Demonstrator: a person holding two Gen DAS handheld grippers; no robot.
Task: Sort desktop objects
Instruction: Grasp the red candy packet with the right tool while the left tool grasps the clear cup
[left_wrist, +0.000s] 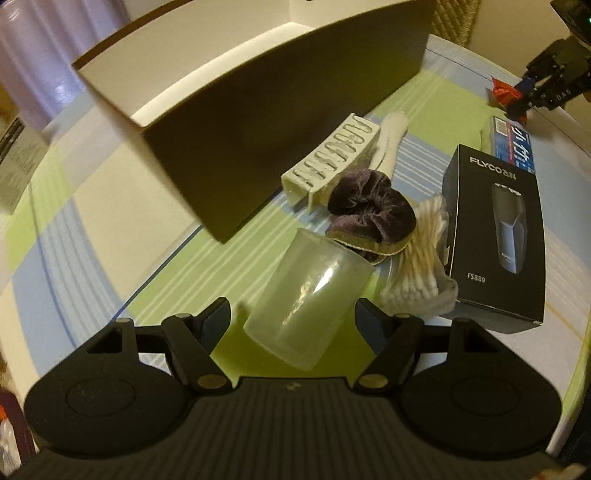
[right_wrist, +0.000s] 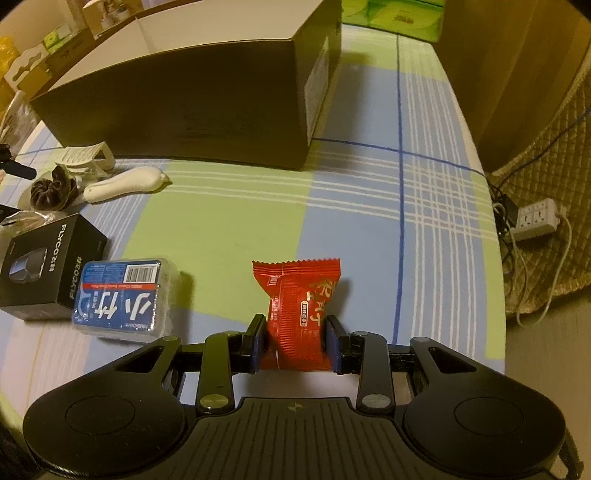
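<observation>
Checked tablecloth (right_wrist: 229, 221): left gripper (left_wrist: 295, 314) seemingly clasps frosted cup (left_wrist: 310, 299), right gripper (right_wrist: 295, 339) pinches red packet (right_wrist: 299, 306).

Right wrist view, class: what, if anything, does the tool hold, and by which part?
The right tool grips the red snack packet by its lower half, one finger pad on each side edge. Its serrated top seal is free.

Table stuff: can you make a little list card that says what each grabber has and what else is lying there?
left gripper: shut on the frosted plastic cup
right gripper: shut on the red snack packet
big box: dark sides, open top, at the back
near the box: white clip, purple scrunchie
beside the cup: cotton swabs
other boxes: black shaver box, blue pack
surface: checked tablecloth
</observation>
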